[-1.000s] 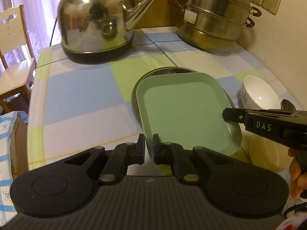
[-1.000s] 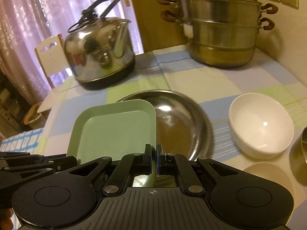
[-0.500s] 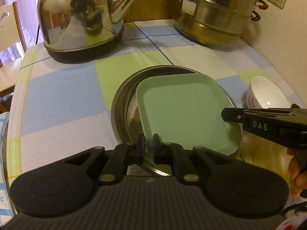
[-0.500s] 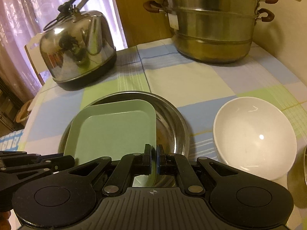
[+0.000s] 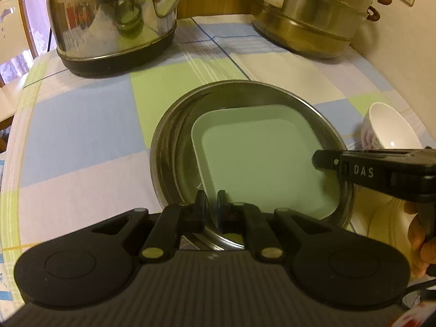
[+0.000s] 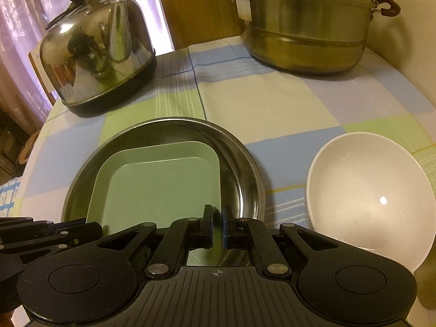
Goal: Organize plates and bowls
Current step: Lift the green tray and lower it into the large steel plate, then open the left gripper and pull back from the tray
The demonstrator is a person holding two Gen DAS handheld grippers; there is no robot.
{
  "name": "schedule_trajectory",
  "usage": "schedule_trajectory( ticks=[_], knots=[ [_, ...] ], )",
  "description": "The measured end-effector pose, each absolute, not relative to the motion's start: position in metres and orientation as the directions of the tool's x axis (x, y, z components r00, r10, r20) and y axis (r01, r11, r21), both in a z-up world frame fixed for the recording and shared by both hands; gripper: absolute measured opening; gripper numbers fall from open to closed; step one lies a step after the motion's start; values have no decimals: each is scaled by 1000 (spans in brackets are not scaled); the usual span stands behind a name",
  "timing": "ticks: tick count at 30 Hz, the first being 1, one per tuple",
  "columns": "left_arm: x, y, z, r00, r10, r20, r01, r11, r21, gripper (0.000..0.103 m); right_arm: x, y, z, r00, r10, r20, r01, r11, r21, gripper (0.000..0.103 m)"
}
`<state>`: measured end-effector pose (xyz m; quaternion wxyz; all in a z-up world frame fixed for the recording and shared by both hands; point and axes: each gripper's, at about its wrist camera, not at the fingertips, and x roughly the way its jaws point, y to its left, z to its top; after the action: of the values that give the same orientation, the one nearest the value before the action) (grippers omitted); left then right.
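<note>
A square green plate (image 5: 261, 160) (image 6: 160, 188) lies inside a round steel pan (image 5: 174, 125) (image 6: 245, 169) on the checked tablecloth. My left gripper (image 5: 212, 204) is shut on the plate's near left rim. My right gripper (image 6: 217, 219) is shut on the plate's near right rim; it also shows from the side in the left wrist view (image 5: 318, 159). A white bowl (image 6: 368, 196) (image 5: 387, 130) stands to the right of the pan.
A steel kettle (image 5: 114, 19) (image 6: 98, 51) stands at the back left and a stacked steel steamer pot (image 5: 313, 13) (image 6: 305, 21) at the back right by the wall. A wooden chair (image 5: 11, 27) stands beyond the table's left edge.
Both grippers have carried the green plate forward and down, from overhanging the pan's near rim to lying inside the pan. Both stay shut on its rim.
</note>
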<state>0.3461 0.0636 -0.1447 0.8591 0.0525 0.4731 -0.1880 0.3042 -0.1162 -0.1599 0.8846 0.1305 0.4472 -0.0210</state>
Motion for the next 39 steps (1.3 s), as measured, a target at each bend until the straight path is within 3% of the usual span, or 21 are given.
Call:
schedule_trajectory(
  ticks=[7, 12, 15, 20, 22, 39],
  knots=[
    [347, 64, -146, 484, -250, -838, 358, 931, -71, 10, 307, -119, -163, 585, 95, -806, 159, 960, 229, 5],
    [345, 65, -142, 493, -247, -834, 356, 932, -65, 19, 305, -120, -160, 584, 100, -806, 156, 960, 233, 7],
    [344, 66, -138, 496, -248, -832, 352, 934, -68, 22, 301, -120, -158, 584, 106, -805, 154, 959, 238, 12],
    [338, 67, -127, 510, -248, -824, 346, 936, -67, 28, 290, -121, -147, 604, 127, -787, 150, 952, 268, 36],
    [334, 68, -122, 518, -251, -818, 345, 936, -69, 29, 283, -120, -139, 620, 131, -774, 144, 950, 276, 40],
    [277, 90, -74, 549, -252, -797, 295, 950, -98, 40, 208, -116, -91, 656, 193, -730, 106, 934, 342, 51]
  ],
)
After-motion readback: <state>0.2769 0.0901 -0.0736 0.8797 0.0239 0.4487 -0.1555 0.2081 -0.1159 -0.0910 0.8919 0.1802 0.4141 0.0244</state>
